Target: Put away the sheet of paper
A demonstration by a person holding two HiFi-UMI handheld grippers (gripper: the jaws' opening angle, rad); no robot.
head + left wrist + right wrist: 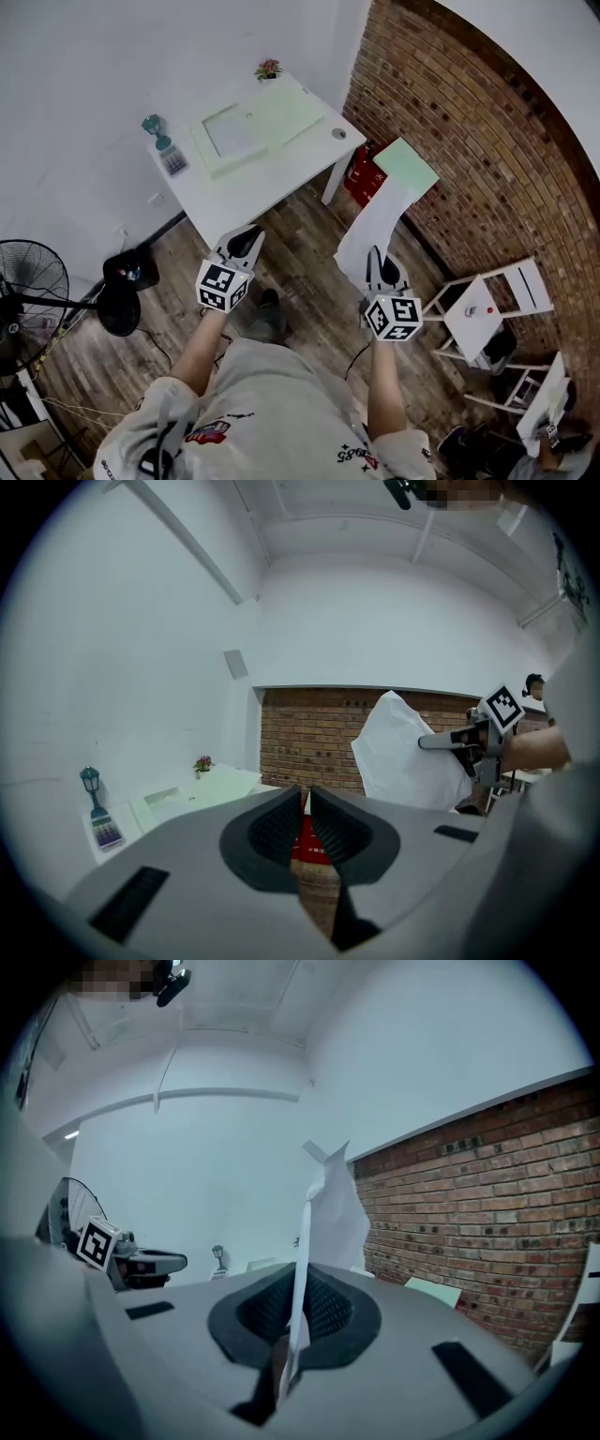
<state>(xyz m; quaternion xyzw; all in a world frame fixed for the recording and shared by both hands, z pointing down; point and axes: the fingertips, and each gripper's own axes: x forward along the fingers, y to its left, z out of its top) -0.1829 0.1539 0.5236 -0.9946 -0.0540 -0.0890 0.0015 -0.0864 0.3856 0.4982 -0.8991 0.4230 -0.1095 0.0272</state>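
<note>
Right gripper (298,1312): pressed together on the lower edge of the sheet of paper (336,1211). Pinches one edge only, so lets the rest stand up and ahead of the pads, bowed slightly, clear of the body and the floor. Left gripper (307,825): closed on nothing, level beside the right, probably free to steady the loose end or lend help at the drop-off. Ahead, well apart from both: a white table (281,183) against the wall, with a pale tray (253,131) on it, seemingly the place meant for the paper. To the right, a brick wall (469,141); below, a wooden floor (309,234). Judged as mid-approach, with placing not yet begun.
</note>
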